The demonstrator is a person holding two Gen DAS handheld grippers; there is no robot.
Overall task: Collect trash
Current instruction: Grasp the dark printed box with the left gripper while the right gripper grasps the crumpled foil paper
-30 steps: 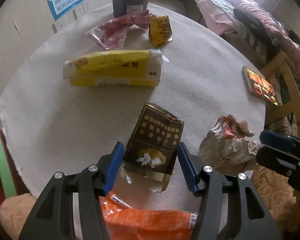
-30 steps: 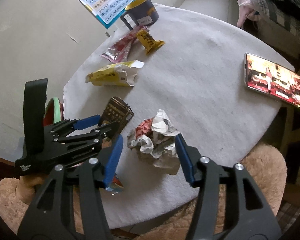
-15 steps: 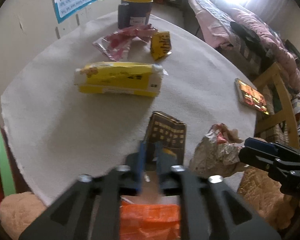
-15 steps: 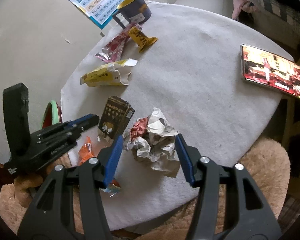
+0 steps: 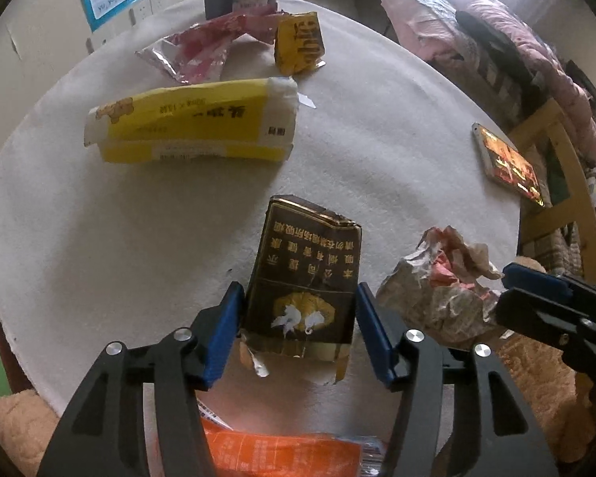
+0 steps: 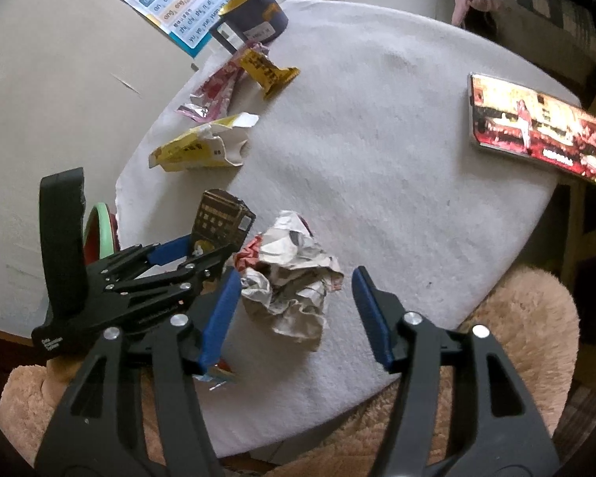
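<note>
**Item 1: left gripper point(image 5: 298, 298).** Open. Your jaws had just been opening, with the pack point(image 5: 310, 262) between them. The blue pads stood close on either side of its lower half, and I could see no squeeze on the card.

**Item 2: pack.** Dark, dented, torn at its near end. It lay flat at 6 o'clock on the table point(image 5: 377, 159) in the left view. The wad point(image 5: 437, 290) was at its 3 o'clock and the orange wrapper point(image 5: 282, 453) at its 6 o'clock, under your gripper.

**Item 3: right gripper point(image 6: 296, 278).** Open and straddling the wad. The left pad was just beside the paper and the right pad stood apart from it.

**Item 4: other litter.** The yellow bag point(image 5: 190, 127) lay at 11 o'clock from the pack. The red wrapper point(image 5: 202, 47) and small yellow wrapper point(image 5: 298, 41) lay at 12, near the mug point(image 6: 254, 16). The phone point(image 5: 508, 163), at 2 o'clock, looked like no trash.

**Handling note, as a judgement.**
- You needed to centre the pads on the pack's long edges and close them squarely. The card was already crushed and would probably buckle under an off-centre pinch.
- You were best to keep the tips above the cloth so it did not bunch.
- Lifting straight up would have kept the pack clear of the orange wrapper.
- The two grippers sat near each other, so lifting one at a time was the safer course.
</note>
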